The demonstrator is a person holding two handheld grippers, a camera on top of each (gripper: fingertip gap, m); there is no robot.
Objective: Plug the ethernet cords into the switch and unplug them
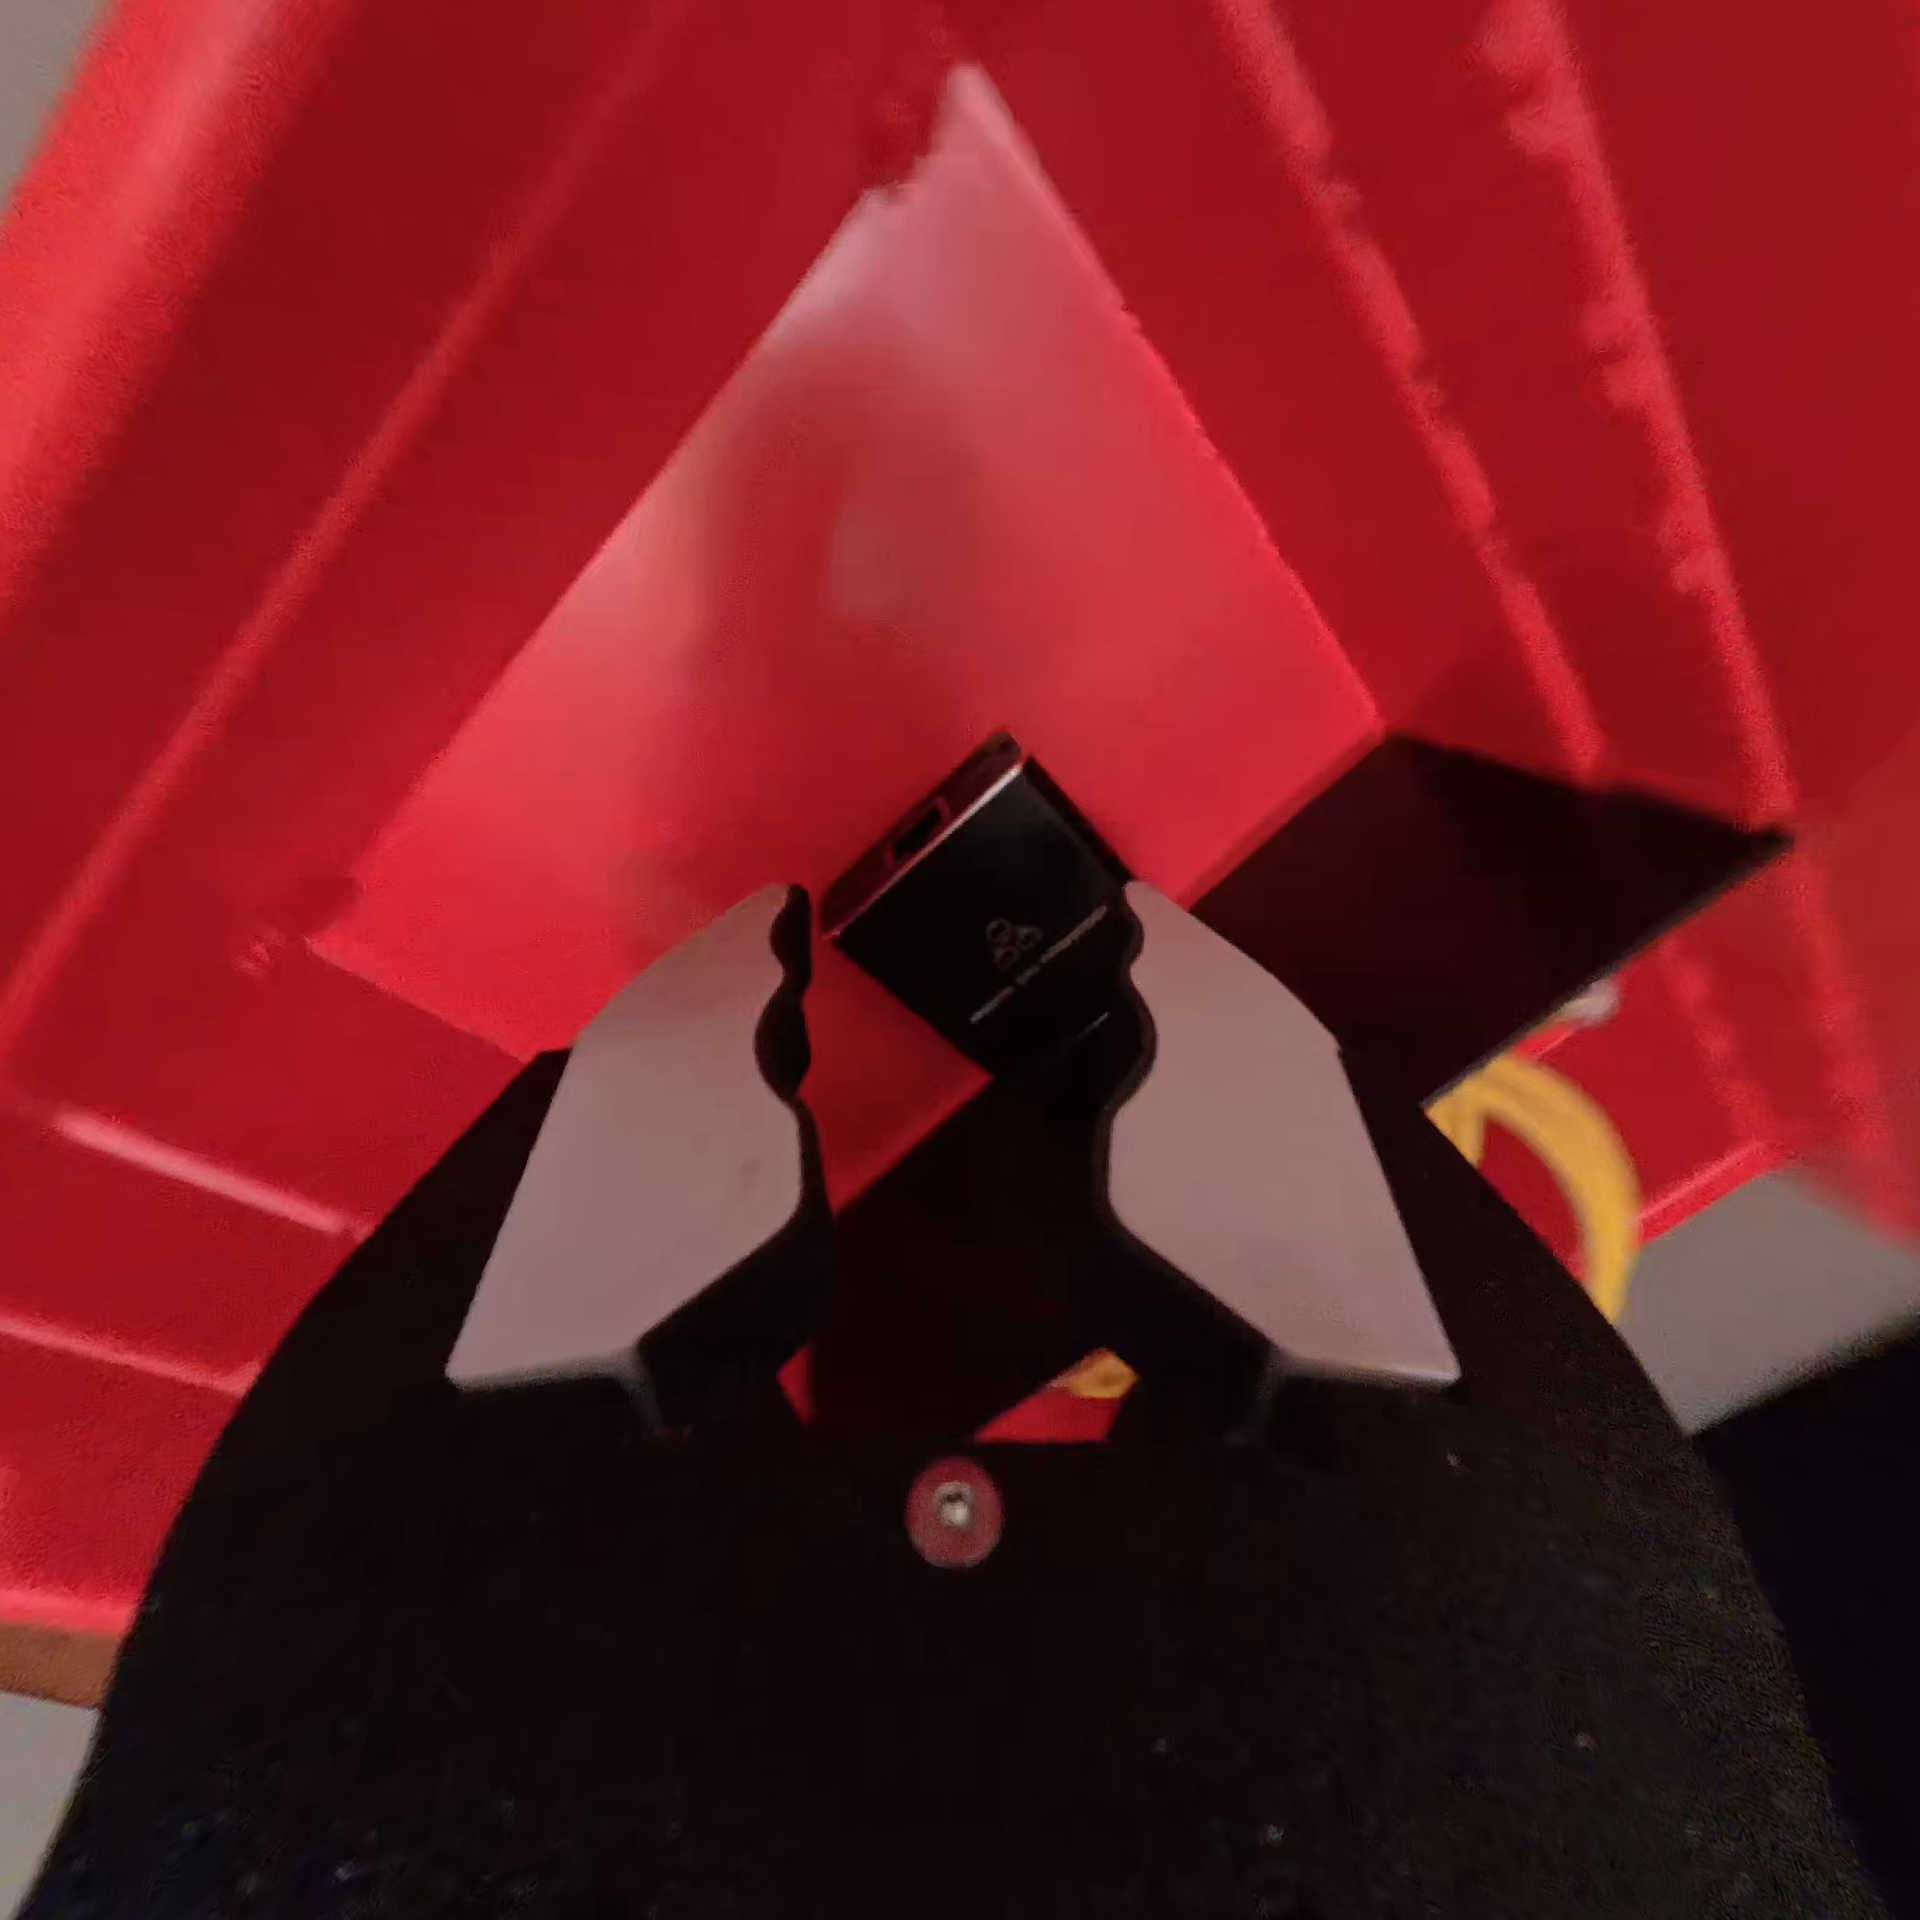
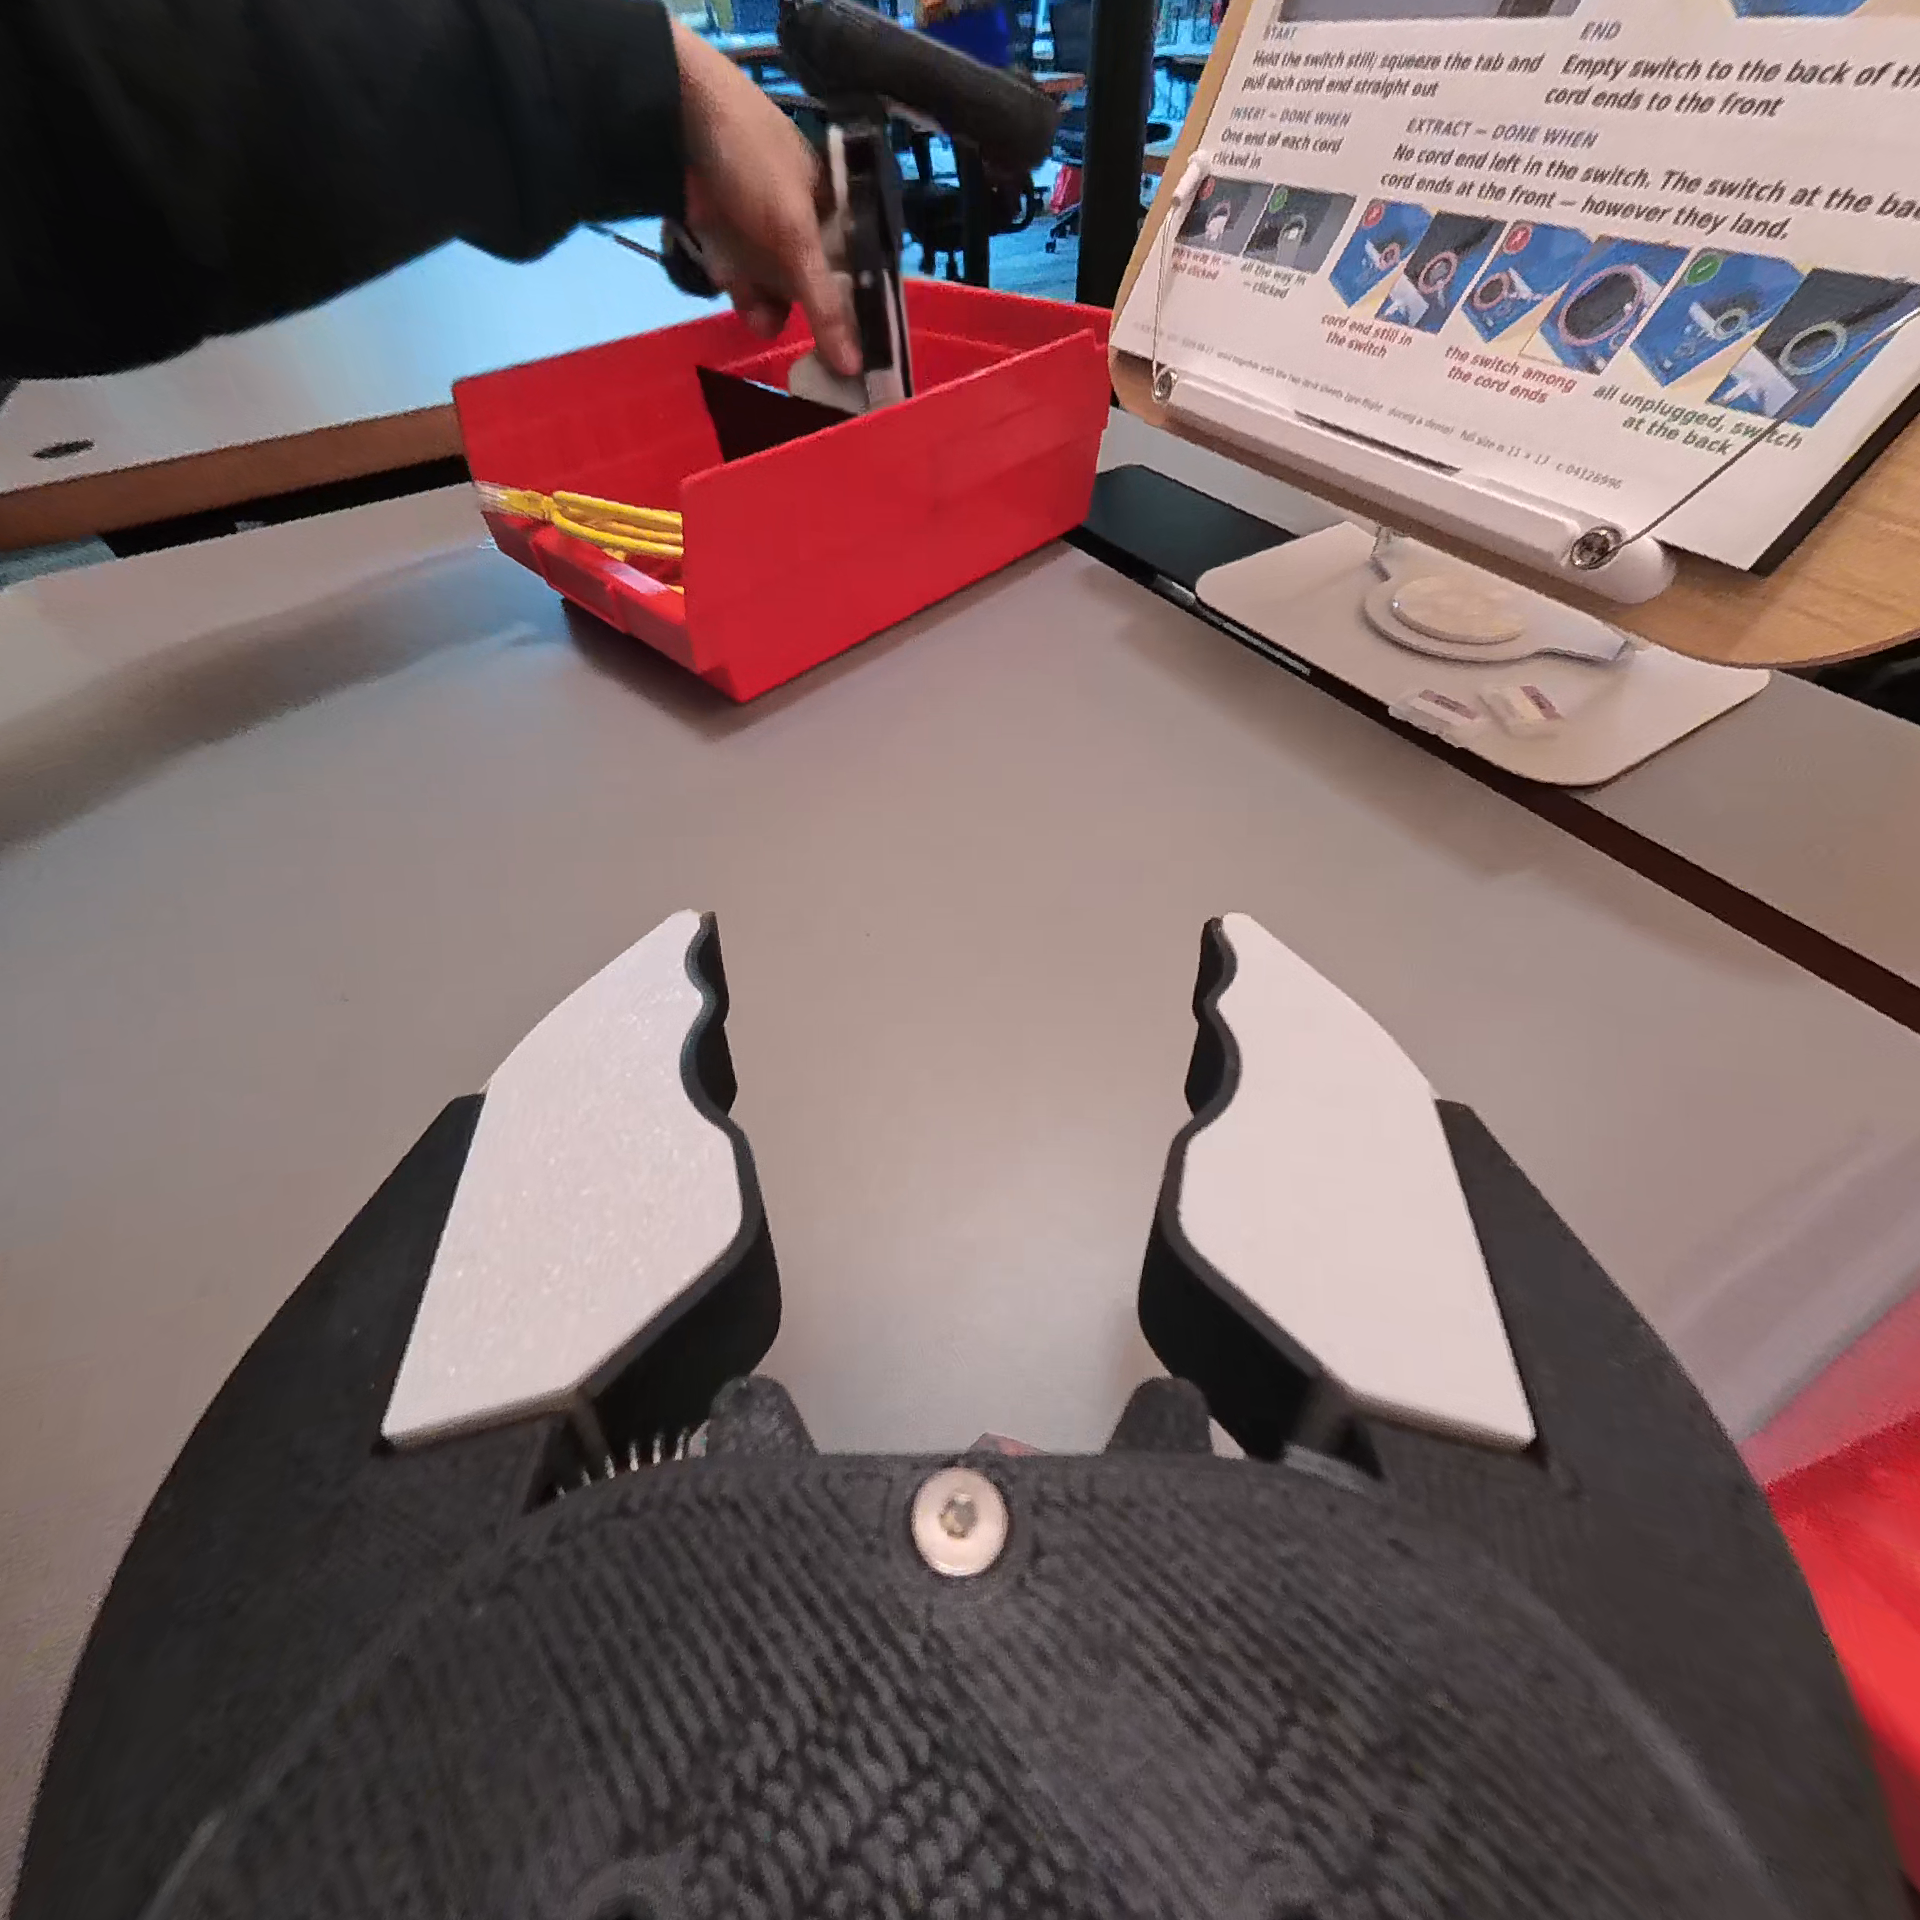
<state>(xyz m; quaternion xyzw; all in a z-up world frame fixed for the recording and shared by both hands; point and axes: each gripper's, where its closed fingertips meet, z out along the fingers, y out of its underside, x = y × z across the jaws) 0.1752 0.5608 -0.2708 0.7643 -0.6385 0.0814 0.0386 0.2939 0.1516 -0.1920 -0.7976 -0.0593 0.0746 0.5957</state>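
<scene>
In the left wrist view my left gripper points down into a red bin. Its fingers stand on both sides of a small black switch that sits tilted over the bin floor with one port showing. The fingers touch its sides. A black divider stands just right of it, and a yellow ethernet cord loops beyond that. My right gripper is open and empty over the grey table, well short of the bin. The right wrist view also shows the left gripper in the bin's back compartment and the yellow cords in the front one.
A person's hand holds the left gripper above the bin. An instruction sheet on a white stand sits at the table's right. The black divider splits the bin. Bare grey table lies between my right gripper and the bin. One gripper's finger ends stand about 45 cm off the other's.
</scene>
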